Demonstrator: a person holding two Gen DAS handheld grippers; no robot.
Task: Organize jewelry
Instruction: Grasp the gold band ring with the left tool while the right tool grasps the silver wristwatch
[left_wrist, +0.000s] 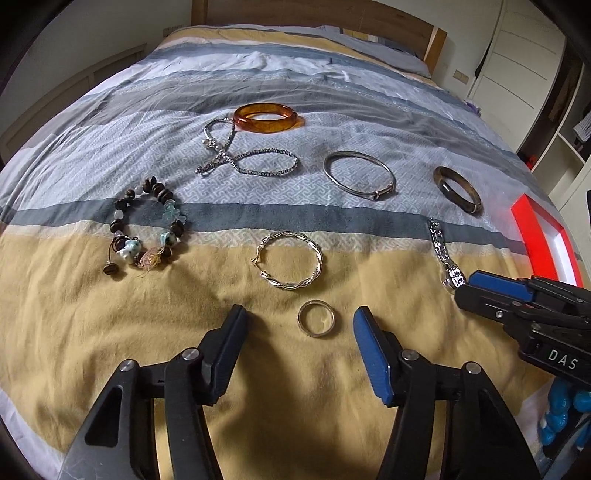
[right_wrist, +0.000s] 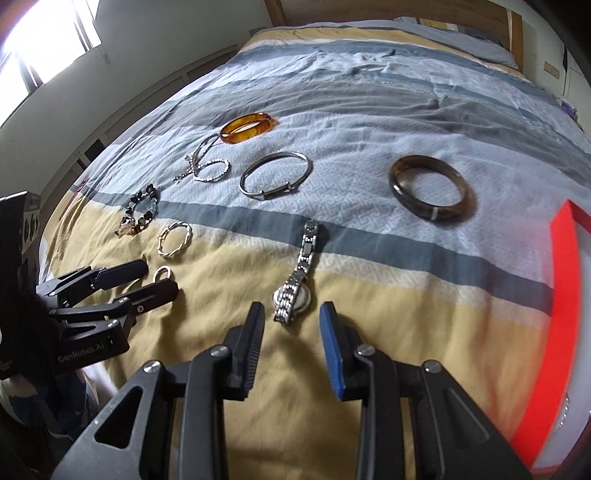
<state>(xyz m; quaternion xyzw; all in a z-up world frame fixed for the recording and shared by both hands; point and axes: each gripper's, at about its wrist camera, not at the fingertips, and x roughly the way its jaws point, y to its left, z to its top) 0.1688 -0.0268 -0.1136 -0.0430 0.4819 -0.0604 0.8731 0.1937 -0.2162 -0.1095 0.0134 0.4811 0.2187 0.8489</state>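
Note:
Several pieces of jewelry lie on the bedspread. My left gripper (left_wrist: 300, 319) is open with a small silver ring (left_wrist: 317, 318) between its fingertips. My right gripper (right_wrist: 291, 314) is open around the face end of a silver watch (right_wrist: 295, 288). Further off lie a twisted silver bangle (left_wrist: 290, 259), a beaded bracelet (left_wrist: 147, 229), a rhinestone chain (left_wrist: 243, 155), an amber bangle (left_wrist: 266, 116), a thin silver bangle (left_wrist: 360, 175) and a dark brown bangle (right_wrist: 430, 188). The right gripper also shows in the left wrist view (left_wrist: 465, 286), the left gripper in the right wrist view (right_wrist: 160, 275).
A red-rimmed white box (right_wrist: 565, 295) sits at the right edge of the bed. The striped bedspread (left_wrist: 295, 74) stretches to a wooden headboard (left_wrist: 317, 14). A white wardrobe (left_wrist: 517, 74) stands to the right and a window (right_wrist: 37, 40) to the left.

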